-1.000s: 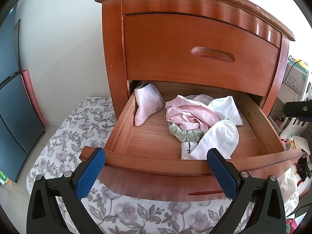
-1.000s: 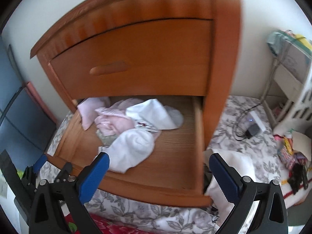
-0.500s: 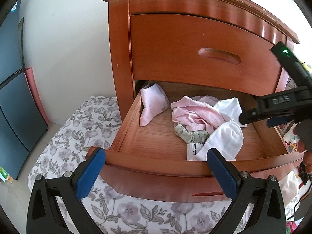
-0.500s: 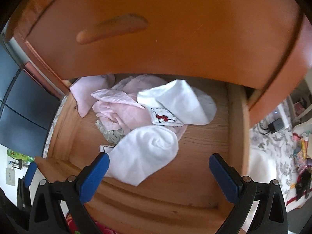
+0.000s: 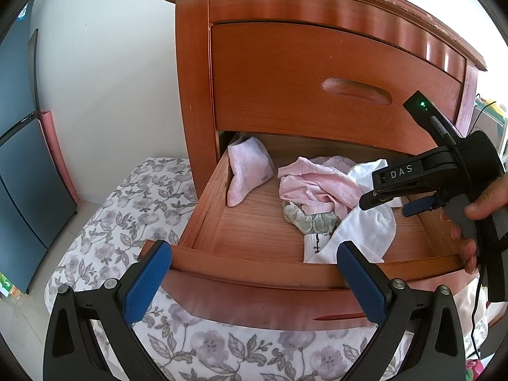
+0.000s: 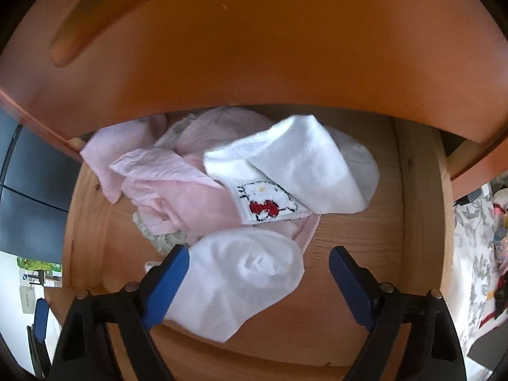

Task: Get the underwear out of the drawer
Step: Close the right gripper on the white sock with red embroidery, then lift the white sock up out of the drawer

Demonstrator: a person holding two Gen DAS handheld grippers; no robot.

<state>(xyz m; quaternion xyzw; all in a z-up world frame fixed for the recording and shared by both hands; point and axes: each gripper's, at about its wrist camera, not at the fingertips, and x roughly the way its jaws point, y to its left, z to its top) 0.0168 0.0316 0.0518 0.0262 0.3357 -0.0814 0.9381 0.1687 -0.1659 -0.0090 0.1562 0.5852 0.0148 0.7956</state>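
White wall stands behind the wooden nightstand (image 5: pixel 317 73), and floral bedding (image 5: pixel 127 209) lies beside and below it. From your left wrist view, the lower drawer (image 5: pixel 254 273) is pulled out under the closed upper one. Inside, a pink sock (image 5: pixel 246 171) leans on the drawer's left wall; the underwear (image 5: pixel 314 184), pink and crumpled, sits mid-drawer over a lacy piece (image 5: pixel 309 220), with a white sock (image 5: pixel 358 231) toward the drawer's front. Your left gripper (image 5: pixel 254 277) hangs wide open at the drawer's front edge, holding nothing. Your right hand (image 5: pixel 479 212) brings its tool in over the drawer's right side.

From your right wrist view, your right gripper (image 6: pixel 258 281) points down into the drawer, its jaws having just narrowed a little yet apart, straddling the white sock (image 6: pixel 244 279) without pressing it. The underwear (image 6: pixel 184 197) lies just behind that sock, beneath a cartoon-printed sock (image 6: pixel 285 174).
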